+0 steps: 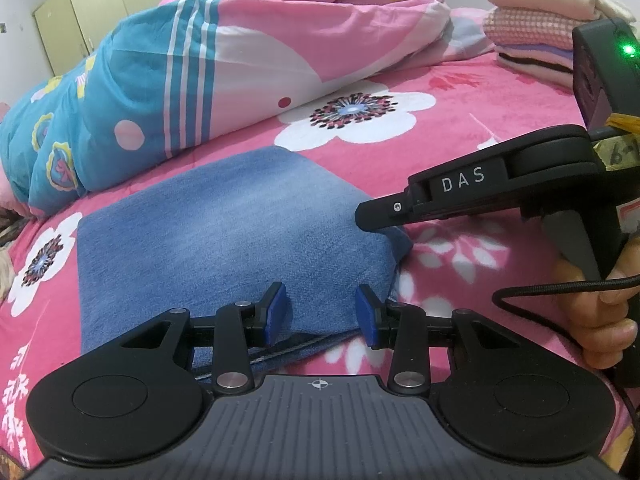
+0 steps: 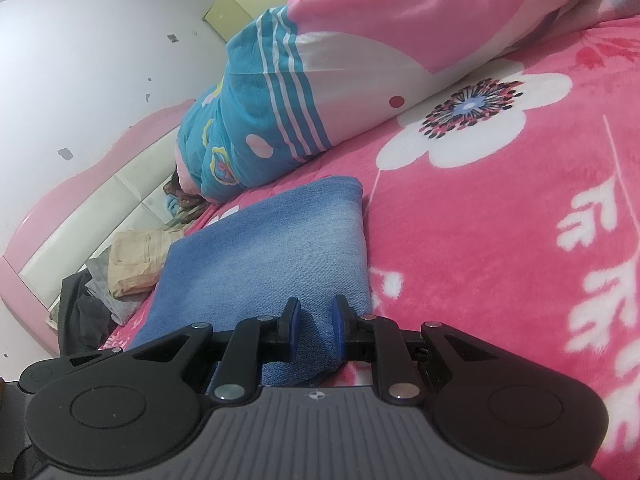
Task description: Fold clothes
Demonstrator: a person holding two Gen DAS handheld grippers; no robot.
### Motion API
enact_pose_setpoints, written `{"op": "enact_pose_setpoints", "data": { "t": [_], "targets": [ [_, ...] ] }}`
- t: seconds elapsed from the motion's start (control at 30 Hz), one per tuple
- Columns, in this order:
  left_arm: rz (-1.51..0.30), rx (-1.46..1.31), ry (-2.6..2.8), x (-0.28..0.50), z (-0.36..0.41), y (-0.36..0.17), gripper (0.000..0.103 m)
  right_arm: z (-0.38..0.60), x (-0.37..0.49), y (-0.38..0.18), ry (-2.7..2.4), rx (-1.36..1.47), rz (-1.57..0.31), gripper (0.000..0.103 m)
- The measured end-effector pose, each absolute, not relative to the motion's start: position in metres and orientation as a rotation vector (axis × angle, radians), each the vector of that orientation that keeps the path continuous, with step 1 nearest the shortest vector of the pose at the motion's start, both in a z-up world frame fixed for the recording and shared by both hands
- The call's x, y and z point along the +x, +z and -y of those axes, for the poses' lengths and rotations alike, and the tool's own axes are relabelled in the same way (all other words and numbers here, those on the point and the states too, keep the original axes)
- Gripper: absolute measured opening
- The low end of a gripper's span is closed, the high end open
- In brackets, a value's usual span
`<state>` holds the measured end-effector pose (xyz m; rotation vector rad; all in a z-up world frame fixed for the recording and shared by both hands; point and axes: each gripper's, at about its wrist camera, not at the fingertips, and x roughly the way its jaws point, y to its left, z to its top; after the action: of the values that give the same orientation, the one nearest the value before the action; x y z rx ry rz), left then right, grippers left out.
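Pink flowered bed point(image 1: 460, 152) under your left tongs point(image 1: 321, 312): folded jeans point(image 1: 224, 216) lie flat, a folded stack point(image 1: 532, 32) behind, tongs standing wide over the near edge. Right view: your right tongs point(image 2: 317, 330) straddle the jeans' corner, half-wide; unfolded clothes point(image 2: 120, 272) wait beyond.

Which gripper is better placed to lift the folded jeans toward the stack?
Right, probably. The right gripper has its jaws straddling a raised fold at the corner of the folded jeans; the left gripper hangs open over the near edge, gripping nothing.
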<state>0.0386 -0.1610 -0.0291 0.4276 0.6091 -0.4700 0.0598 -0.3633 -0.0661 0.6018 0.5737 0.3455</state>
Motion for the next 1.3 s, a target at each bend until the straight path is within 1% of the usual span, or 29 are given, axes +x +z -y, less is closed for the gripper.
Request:
{"op": "enact_pose_setpoints", "data": {
  "t": [0.07,0.1,0.17,0.37,0.47,0.53,0.57,0.67,0.7,0.87,0.93,1.03,1.17,1.23,1.27,1.3],
  "targets": [
    [-0.603,0.404,-0.49,0.038,0.156,-0.028,0.039,0.364,0.06,-0.066,0.347,0.606,-0.573,0.018],
    [-0.599,0.379,-0.511,0.037,0.151,-0.027,0.042,0.364,0.06,-0.067,0.347,0.608,-0.573,0.018],
    [-0.585,0.327,-0.553,0.032,0.139,-0.024,0.044,0.365,0.06,-0.067,0.348,0.611,-0.571,0.018],
    [-0.479,0.325,-0.619,0.001,0.111,-0.025,0.045,0.373,0.057,-0.072,0.37,0.679,-0.55,0.019],
    [-0.432,0.36,-0.606,-0.012,0.1,-0.027,0.045,0.385,0.054,-0.08,0.405,0.776,-0.523,0.025],
    [-0.403,0.38,-0.582,-0.018,0.094,-0.027,0.045,0.392,0.052,-0.084,0.417,0.83,-0.505,0.025],
    [-0.392,0.382,-0.568,-0.019,0.092,-0.027,0.045,0.394,0.051,-0.084,0.418,0.839,-0.495,0.026],
    [-0.357,0.384,-0.536,-0.019,0.089,-0.023,0.045,0.395,0.045,-0.08,0.401,0.832,-0.457,0.035],
    [-0.343,0.387,-0.533,-0.018,0.089,-0.022,0.045,0.397,0.041,-0.078,0.391,0.833,-0.441,0.035],
    [-0.289,0.481,-0.546,-0.011,0.101,-0.025,0.045,0.403,0.017,-0.072,0.343,0.846,-0.39,0.035],
    [-0.286,0.511,-0.557,-0.009,0.108,-0.029,0.045,0.399,0.005,-0.069,0.337,0.804,-0.397,0.035],
    [-0.279,0.541,-0.588,-0.004,0.12,-0.036,0.045,0.382,-0.004,-0.064,0.312,0.659,-0.468,0.032],
    [-0.245,0.619,-0.604,0.002,0.138,-0.043,0.045,0.356,-0.004,-0.059,0.306,0.497,-0.522,0.023],
    [-0.242,0.642,-0.608,0.007,0.145,-0.045,0.04,0.346,0.001,-0.055,0.318,0.436,-0.525,0.021],
    [-0.244,0.641,-0.609,0.009,0.145,-0.045,0.034,0.343,0.004,-0.054,0.322,0.426,-0.53,0.019],
    [-0.247,0.634,-0.61,0.011,0.145,-0.044,0.026,0.34,0.008,-0.053,0.325,0.415,-0.536,0.017]
  ]
}}
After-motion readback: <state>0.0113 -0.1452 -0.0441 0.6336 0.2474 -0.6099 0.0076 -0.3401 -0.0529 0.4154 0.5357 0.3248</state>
